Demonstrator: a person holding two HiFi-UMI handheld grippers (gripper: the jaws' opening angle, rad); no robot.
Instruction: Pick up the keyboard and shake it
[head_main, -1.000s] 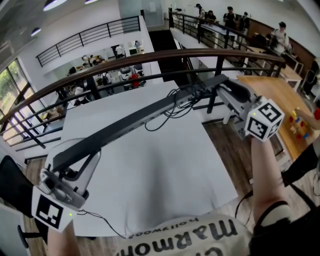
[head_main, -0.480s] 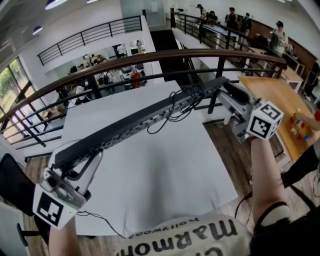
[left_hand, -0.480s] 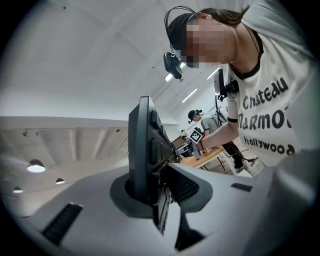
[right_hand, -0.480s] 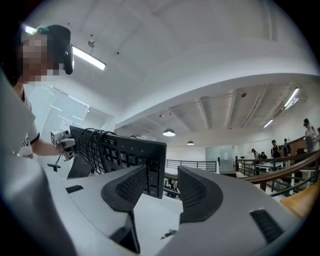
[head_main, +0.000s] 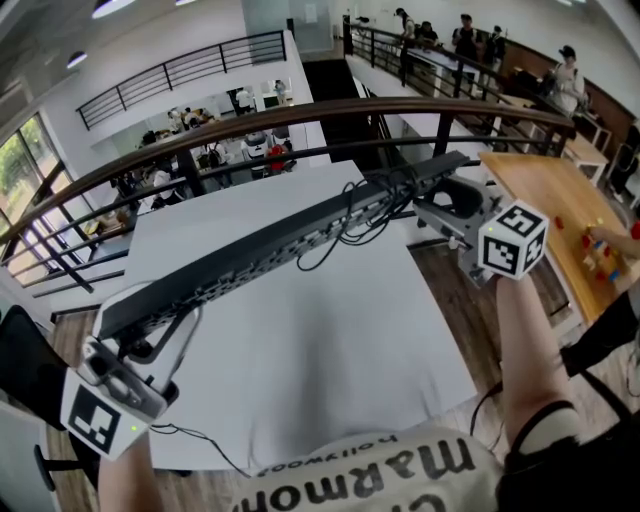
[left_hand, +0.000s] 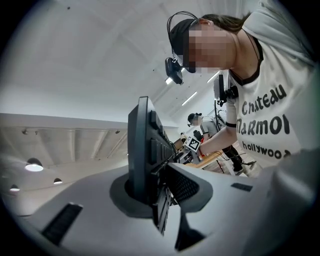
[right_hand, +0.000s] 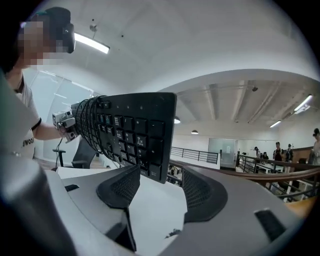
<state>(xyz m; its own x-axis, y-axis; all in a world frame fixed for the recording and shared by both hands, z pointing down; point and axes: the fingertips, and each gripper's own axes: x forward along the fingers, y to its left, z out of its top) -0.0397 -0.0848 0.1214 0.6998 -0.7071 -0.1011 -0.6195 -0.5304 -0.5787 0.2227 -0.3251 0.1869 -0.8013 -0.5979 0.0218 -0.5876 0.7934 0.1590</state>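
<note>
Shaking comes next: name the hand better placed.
Left. The left gripper is clamped on the keyboard; the right gripper has just been opening its jaws, the keyboard's other end loose between them.

Overhead head view; opposed gripper views, shared keyboard (head_main: 280, 243)

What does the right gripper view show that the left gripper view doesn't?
Only the right gripper view: the keys, face-on, of the black computer keyboard, and the right gripper, its jaws just opened, the keyboard's end in the gap unclamped. Only the left gripper view: the left gripper shut on the keyboard's other end, seen edge-on. Both: the keyboard and the person's white printed T-shirt.
</note>
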